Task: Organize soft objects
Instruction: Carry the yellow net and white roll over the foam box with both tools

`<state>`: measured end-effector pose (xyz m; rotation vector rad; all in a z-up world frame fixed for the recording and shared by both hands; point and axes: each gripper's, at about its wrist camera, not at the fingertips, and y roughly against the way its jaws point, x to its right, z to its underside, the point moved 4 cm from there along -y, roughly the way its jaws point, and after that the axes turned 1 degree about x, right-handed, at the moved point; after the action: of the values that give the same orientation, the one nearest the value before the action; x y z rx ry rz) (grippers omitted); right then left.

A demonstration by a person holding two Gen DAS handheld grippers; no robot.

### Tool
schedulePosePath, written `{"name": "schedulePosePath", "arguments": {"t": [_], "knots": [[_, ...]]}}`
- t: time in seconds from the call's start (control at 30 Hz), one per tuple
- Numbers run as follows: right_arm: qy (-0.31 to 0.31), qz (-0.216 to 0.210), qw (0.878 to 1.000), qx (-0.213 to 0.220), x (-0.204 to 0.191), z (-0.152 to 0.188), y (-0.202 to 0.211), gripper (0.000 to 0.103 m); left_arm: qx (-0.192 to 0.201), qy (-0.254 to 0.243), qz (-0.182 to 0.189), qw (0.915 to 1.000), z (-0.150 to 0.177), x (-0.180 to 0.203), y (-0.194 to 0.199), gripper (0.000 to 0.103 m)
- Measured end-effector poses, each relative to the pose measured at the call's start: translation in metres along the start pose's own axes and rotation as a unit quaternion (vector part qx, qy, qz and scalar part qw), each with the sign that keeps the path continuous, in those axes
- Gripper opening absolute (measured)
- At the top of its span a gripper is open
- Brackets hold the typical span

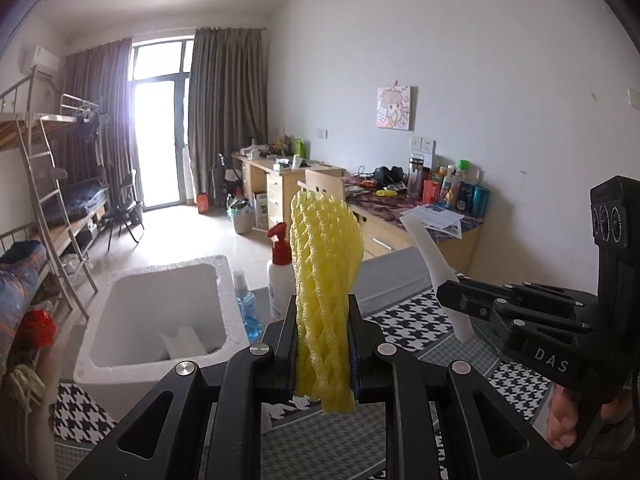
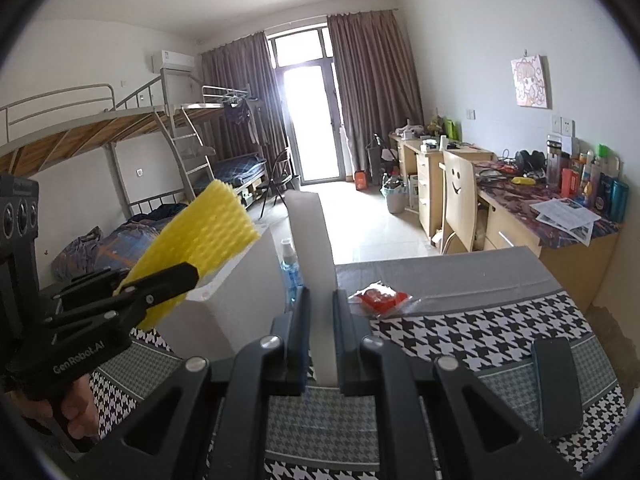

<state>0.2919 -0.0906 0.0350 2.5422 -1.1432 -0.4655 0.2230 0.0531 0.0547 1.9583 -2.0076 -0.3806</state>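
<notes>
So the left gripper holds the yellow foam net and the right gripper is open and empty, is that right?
Not quite. The left gripper does hold the yellow foam net, but the right gripper is not empty: it is shut on a white foam strip. The right wrist view shows the strip standing up between its fingers.

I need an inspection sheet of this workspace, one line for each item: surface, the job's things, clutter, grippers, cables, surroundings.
Surface: table under a houndstooth cloth.
Job's things: yellow foam net and white foam strip, both lifted off the table; white foam box open, with white pieces inside.
Clutter: red-topped spray bottle, blue spray bottle, red packet, dark flat case.
Grippers: left gripper shut on the yellow foam net; right gripper shut on the white foam strip.
Cables: nothing seen on the table.
Surroundings: bunk beds, cluttered desks, chair, curtained balcony door.
</notes>
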Motion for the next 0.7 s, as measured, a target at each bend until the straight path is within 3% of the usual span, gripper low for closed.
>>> {"name": "schedulePosePath", "arguments": {"t": [0.7], "knots": [[0.031, -0.014, 0.999, 0.009, -0.028, -0.024, -0.018, 0.013, 0.028, 0.012, -0.06, 0.9977, -0.024, -0.034, 0.0, 0.02]]}}
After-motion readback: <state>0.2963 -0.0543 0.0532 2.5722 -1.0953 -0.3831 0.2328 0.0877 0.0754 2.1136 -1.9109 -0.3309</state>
